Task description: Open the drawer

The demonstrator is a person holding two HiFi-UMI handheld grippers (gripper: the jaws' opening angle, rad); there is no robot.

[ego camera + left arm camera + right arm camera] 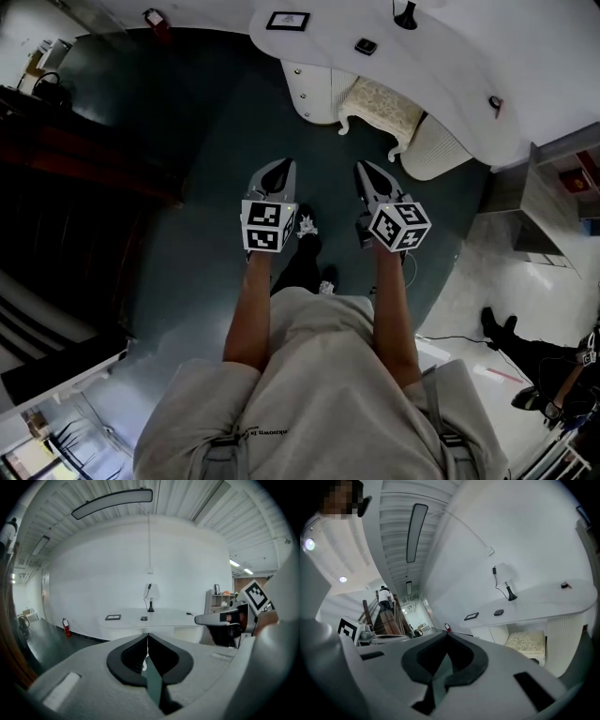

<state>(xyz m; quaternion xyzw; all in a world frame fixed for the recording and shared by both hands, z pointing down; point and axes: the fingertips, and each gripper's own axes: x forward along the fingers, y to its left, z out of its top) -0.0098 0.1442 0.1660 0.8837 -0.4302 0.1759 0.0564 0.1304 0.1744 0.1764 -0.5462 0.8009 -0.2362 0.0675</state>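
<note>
Dark teal floor [187,187] underfoot, white wall ahead, curved white table [450,66] against it. Under the table: fluted white pedestal [314,94] on the left, rounded pedestal [436,150] on the right, cushioned stool [380,105] between them. On top: picture frame [288,20], small dark block [366,46], lamp [405,14].

Left gripper [281,167]: jaws fully together, nothing between them. Right gripper [362,169]: same, pads meeting at the tips, empty. Both held out in front of me, side by side, well apart from the table.

Drawer: can't resolve a front or handle in any view. Best guess is that it sits in one of the pedestals or under the table top. Need to get closer to confirm.

Step, as I read it: approach. Nothing touched, drawer not opened.

Next move calls for:
- close the gap to the table and locate the handle or front edge
- part one gripper's jaws before reaching it and line them across the handle
- clamp, then pull straight out along the drawer's travel

The stool could block the pull if the drawer is in the middle.
</note>
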